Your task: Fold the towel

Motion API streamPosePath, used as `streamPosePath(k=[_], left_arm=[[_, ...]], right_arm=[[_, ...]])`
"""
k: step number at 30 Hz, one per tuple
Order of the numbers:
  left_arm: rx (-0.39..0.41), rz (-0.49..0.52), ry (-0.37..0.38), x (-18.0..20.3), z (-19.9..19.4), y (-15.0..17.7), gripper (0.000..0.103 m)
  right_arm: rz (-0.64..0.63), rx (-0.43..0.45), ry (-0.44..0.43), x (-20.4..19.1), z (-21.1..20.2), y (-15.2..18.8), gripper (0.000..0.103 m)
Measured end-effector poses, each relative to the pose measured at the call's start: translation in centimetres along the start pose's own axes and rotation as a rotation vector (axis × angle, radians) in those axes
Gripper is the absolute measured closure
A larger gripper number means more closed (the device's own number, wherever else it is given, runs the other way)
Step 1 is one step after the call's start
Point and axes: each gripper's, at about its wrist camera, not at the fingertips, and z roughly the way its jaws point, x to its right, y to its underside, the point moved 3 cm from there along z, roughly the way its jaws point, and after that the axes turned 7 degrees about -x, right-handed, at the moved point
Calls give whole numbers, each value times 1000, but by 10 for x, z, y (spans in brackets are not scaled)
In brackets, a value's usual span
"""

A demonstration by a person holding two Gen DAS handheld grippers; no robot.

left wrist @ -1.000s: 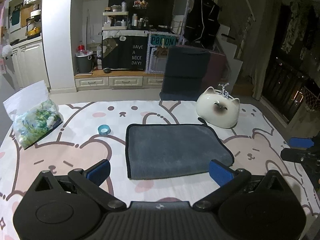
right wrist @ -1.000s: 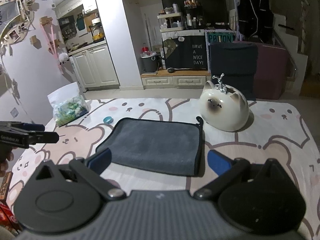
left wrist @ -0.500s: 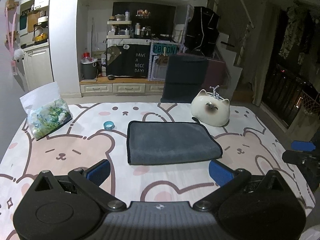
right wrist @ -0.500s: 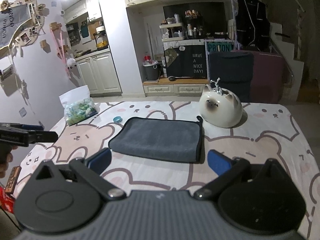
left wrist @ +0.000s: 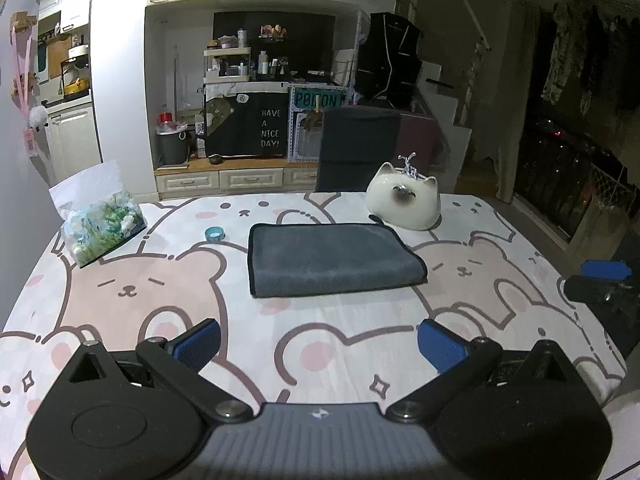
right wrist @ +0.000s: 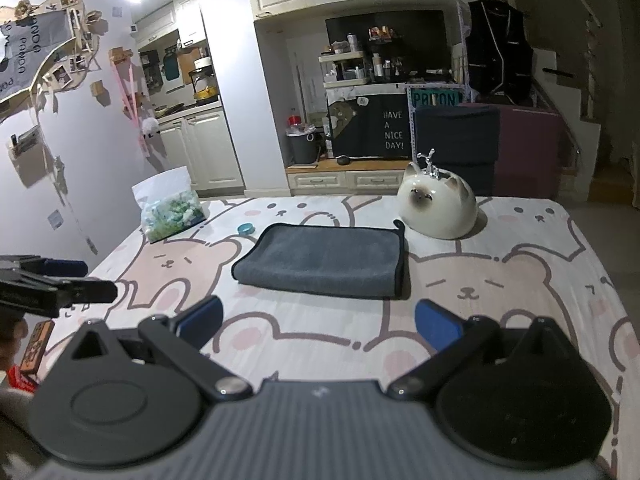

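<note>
**Folded grey towel, mid-tabletop**

Bear-print tabletop (left wrist: pixel 320 320) under everything. Folded grey towel (left wrist: pixel 332 258) flat at the middle, toward the far edge. Left tool (left wrist: pixel 318 342) and right tool (right wrist: pixel 318 326) spread wide over the near edge, empty. White cat ornament (right wrist: pixel 438 210) just beyond the towel's far right corner. Plastic bag (left wrist: pixel 100 228) near the far left corner. Blue tape roll (left wrist: pixel 215 234) between bag and towel.

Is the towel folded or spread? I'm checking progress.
Folded: the towel lies as a thick, doubled rectangle with a rounded fold edge, flat on the table.
</note>
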Motion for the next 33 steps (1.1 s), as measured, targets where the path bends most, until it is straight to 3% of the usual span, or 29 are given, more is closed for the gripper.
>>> streamPosePath(k=[9,33], left_arm=[[14,2,10,0,-10,20,0],[11,18,19,2,-10,26,0]], right_arm=[[-4,-3,-2,-9,-10,23,0],[-41,-3,32,-12,-9,29,0]])
